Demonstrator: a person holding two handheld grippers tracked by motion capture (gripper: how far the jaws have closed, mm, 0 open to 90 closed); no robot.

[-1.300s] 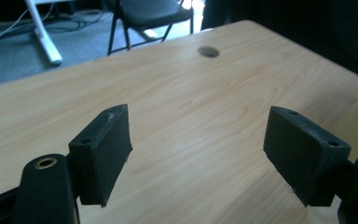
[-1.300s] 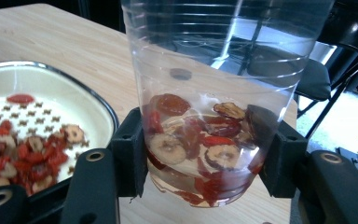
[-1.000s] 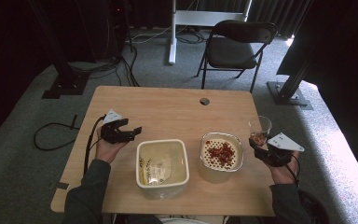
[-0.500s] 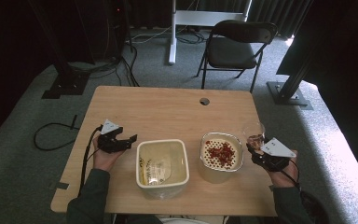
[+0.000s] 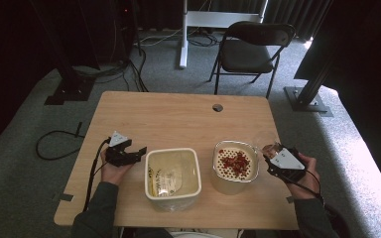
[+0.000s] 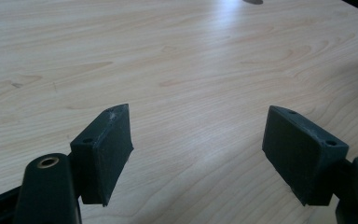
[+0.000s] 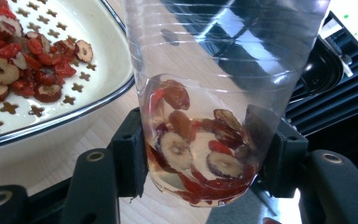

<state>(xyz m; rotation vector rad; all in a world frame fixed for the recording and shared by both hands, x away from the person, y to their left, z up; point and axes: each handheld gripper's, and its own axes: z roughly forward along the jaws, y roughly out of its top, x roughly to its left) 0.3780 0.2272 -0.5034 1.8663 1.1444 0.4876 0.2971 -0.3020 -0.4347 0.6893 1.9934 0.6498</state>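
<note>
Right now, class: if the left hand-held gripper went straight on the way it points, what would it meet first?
Bare light wooden table; the left hand-held gripper points across it, its way looking free.

There is one tabletop (image 5: 178,119). On it sit two tubs: one square tub (image 5: 172,174) and one round tub (image 5: 235,165) with red fruit slices. There is one clear cup (image 7: 214,93) with fruit slices inside. There are two grippers, the left gripper (image 5: 129,152) and the right gripper (image 5: 274,152). One black chair (image 5: 250,47) stands behind.
</note>
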